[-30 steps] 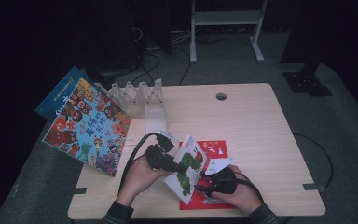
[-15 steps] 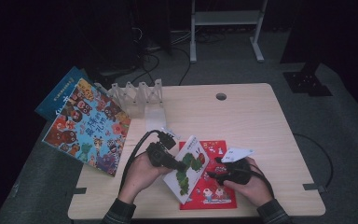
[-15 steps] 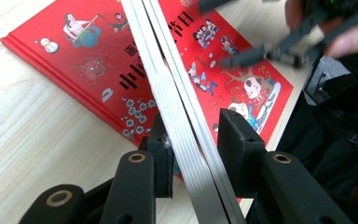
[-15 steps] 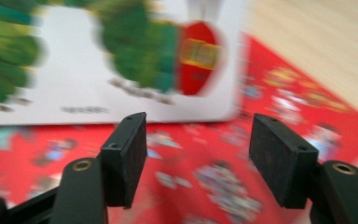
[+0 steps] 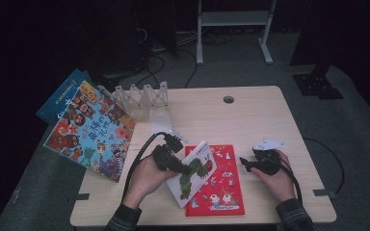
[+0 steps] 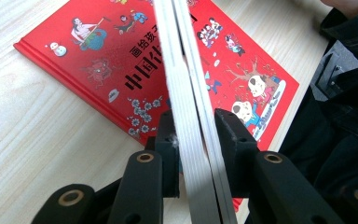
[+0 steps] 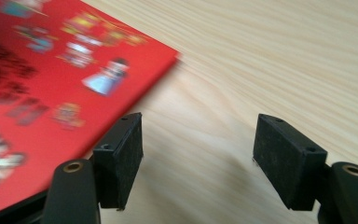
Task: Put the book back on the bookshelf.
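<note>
A: Position of caterpillar book?

B: Tilted up on one edge over the left part of the red book, near the front of the table. Long axis running from front left toward back right in the high view. Edge-on between the black jaws in the left gripper view, pages stacked upright.

A: Left gripper?

B: Clamped on the caterpillar book at its left edge. Jaws just been closing, pads pressed on the covers from both sides, book between them.

A: Right gripper?

B: To the right of the red book, well apart from the caterpillar book, tips pointing left toward the red book's right edge. Jaws just been opening; now spread wide with bare wood between them in the right gripper view. Left pad just beside the red book's corner; contact there impossible to confirm. Nothing held.

A: Nearer hand for the next move?

B: Left, already gripping. Likely next: lift clear and carry leftward, toward the rack and the big animal book leaning beside it.
</note>
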Demonstrator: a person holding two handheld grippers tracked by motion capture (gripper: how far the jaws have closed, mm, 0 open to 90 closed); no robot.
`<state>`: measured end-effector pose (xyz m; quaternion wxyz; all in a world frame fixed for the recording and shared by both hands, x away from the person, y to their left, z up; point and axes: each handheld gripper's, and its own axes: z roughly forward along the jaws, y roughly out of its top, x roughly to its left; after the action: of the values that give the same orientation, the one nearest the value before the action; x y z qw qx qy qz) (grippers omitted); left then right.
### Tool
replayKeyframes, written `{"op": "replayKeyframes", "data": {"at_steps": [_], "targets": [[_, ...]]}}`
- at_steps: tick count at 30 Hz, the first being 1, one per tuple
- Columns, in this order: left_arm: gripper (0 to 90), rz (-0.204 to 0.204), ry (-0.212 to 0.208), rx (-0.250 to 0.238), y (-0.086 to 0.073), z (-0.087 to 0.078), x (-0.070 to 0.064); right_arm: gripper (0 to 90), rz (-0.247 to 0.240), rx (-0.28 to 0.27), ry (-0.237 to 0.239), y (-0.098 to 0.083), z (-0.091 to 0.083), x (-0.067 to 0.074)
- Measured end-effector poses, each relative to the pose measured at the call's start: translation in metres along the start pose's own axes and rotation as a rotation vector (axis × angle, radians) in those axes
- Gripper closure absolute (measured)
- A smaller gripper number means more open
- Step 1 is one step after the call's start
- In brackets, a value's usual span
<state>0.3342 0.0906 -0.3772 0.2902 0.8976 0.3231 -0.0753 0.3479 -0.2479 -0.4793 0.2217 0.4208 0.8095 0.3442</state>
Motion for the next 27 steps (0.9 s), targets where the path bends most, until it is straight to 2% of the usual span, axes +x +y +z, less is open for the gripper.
{"op": "replayKeyframes", "data": {"at_steps": [3, 7, 11, 13, 14, 18, 27], "targets": [[74.7, 0.009, -0.003, 0.001, 0.0, -0.001, -0.002, 31.0, 0.012, 0.015, -0.039, -0.003, 0.003, -0.005], [76.5, 0.028, -0.004, 0.006, 0.0, -0.001, -0.007, 29.9, 0.043, -0.005, -0.059, -0.005, 0.005, -0.011], [76.8, 0.041, 0.005, 0.015, -0.001, -0.002, -0.009, 25.7, 0.079, 0.005, -0.047, -0.006, 0.005, -0.015], [76.8, 0.041, 0.01, 0.01, -0.001, -0.003, -0.009, 20.6, 0.117, 0.018, -0.031, -0.006, 0.006, -0.018], [76.8, 0.043, 0.014, 0.008, -0.002, -0.005, -0.009, 17.7, 0.12, 0.024, -0.034, -0.006, 0.007, -0.018], [76.8, 0.038, 0.024, -0.011, -0.004, -0.011, -0.008, 16.1, 0.121, 0.03, -0.037, -0.006, 0.007, -0.018], [76.8, 0.017, 0.097, -0.041, -0.013, -0.031, 0.001, 16.1, 0.12, 0.03, -0.038, -0.006, 0.007, -0.018]]}}
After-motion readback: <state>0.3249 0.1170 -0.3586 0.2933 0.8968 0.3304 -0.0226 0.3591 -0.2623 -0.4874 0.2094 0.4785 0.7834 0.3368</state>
